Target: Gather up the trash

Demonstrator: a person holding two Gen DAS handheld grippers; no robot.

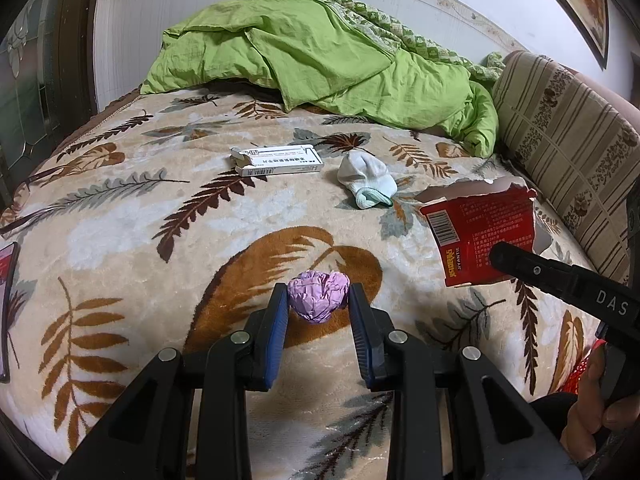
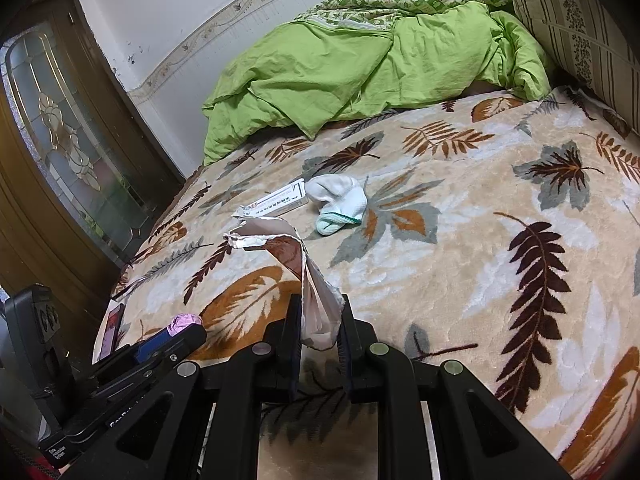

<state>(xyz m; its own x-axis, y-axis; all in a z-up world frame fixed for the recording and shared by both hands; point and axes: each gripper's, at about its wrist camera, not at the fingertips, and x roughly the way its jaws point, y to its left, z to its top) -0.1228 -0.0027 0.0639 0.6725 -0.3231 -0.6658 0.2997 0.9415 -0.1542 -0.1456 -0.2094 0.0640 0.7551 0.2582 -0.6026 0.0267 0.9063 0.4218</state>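
The left gripper [image 1: 319, 304] is clamped on a crumpled ball of pink paper [image 1: 318, 295], its blue pads pressing the ball from both sides just above the bed [image 1: 160, 216], which is covered by a cream blanket printed with brown and grey leaves. The right gripper [image 2: 320, 320] is closed on the lower end of a torn red packet [image 2: 320, 300]; seen from the right wrist, the packet's pale inner side rises from between the pads and curls over to the left. From the left wrist the same packet [image 1: 480, 228] shows its red printed face with a barcode, with the tip of the right gripper [image 1: 500, 256] against its lower edge. Further up the bed lie a white medicine box [image 1: 276, 160] and, just beside it, a white sock [image 1: 366, 178] with a pale green cuff, neither touched by a gripper. A rumpled green quilt [image 1: 320, 60] is heaped at the far end against the wall, and a striped cushion [image 1: 568, 128] stands along the right side. A phone [image 1: 6, 308] lies at the left edge of the bed.
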